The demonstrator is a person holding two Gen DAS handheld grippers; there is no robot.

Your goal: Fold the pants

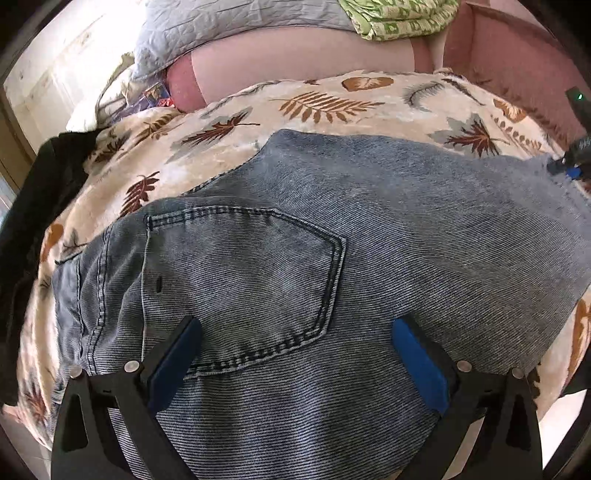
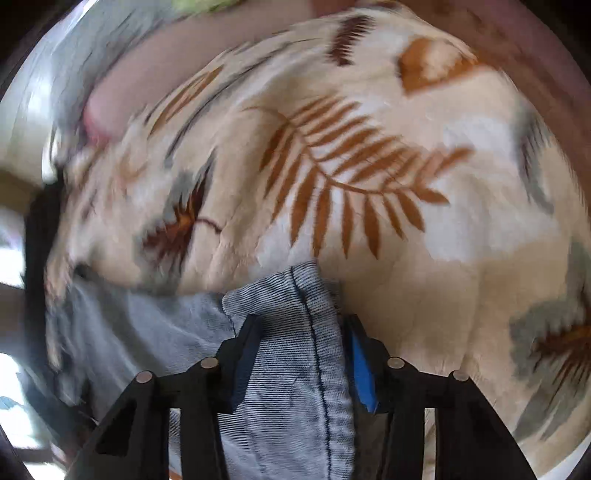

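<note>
Faded blue jeans [image 1: 332, 229] lie on a leaf-print blanket [image 1: 314, 99], back pocket [image 1: 251, 273] up. My left gripper [image 1: 295, 328] is open, its blue-padded fingers [image 1: 173, 362] spread just over the seat of the jeans near the pocket. My right gripper [image 2: 301, 328] is shut on a leg end of the jeans [image 2: 295, 354], with a seam running between its fingers [image 2: 360, 369]. It also shows at the far right in the left wrist view [image 1: 565, 162], gripping the jeans' edge. The right wrist view is blurred.
The blanket [image 2: 369, 166] covers a bed with a pink mattress edge [image 1: 295, 62]. A grey quilt [image 1: 229, 29] and a green patterned cloth [image 1: 399, 18] lie at the back. A dark garment [image 1: 33, 206] lies at the left edge.
</note>
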